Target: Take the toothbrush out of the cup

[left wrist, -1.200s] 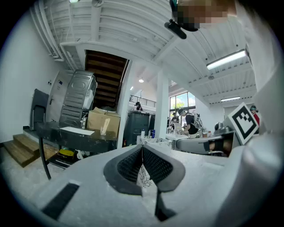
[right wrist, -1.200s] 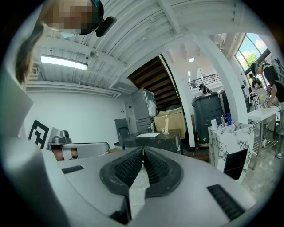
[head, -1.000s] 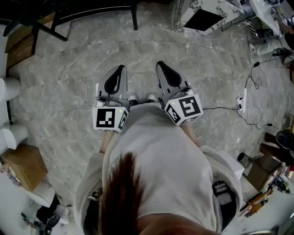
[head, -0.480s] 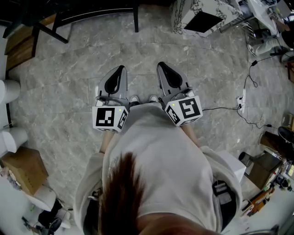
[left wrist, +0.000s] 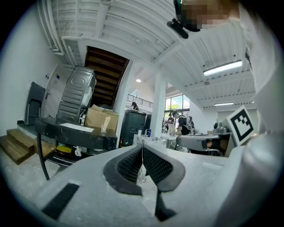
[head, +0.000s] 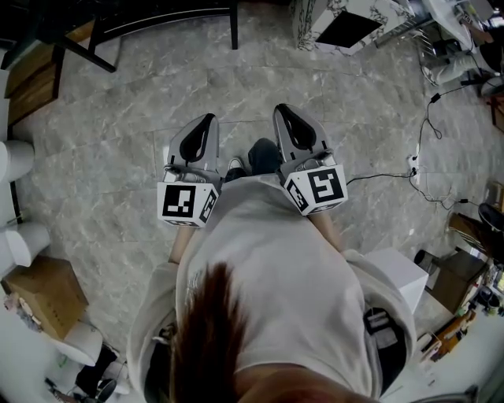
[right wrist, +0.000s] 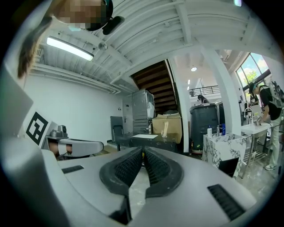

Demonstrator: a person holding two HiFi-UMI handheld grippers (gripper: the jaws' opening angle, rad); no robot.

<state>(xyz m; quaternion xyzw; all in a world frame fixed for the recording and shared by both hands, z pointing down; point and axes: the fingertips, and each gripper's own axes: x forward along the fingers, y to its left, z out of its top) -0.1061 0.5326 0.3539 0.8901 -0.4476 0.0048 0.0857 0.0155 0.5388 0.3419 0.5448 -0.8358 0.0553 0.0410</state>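
Observation:
No toothbrush or cup shows in any view. In the head view my left gripper [head: 206,118] and right gripper [head: 281,108] are held side by side in front of the person's body, over a grey marble floor [head: 118,142]. Both point level and away from the body. The left gripper [left wrist: 142,146] has its ribbed pads [left wrist: 128,164] closed together with nothing between them. The right gripper [right wrist: 143,152] is likewise shut and holds nothing. Each gripper's marker cube sits near the person's chest.
A black table frame [head: 157,16] stands ahead on the left and a marble-patterned cabinet [head: 346,24] ahead on the right, also seen as a counter with bottles [right wrist: 219,142]. Cables and a power strip [head: 413,169] lie to the right. A cardboard box [head: 43,287] sits at the lower left.
The floor has slid down the picture as the person walks forward. A dark shoe has swung forward between the grippers. Both grippers stay shut and side by side.

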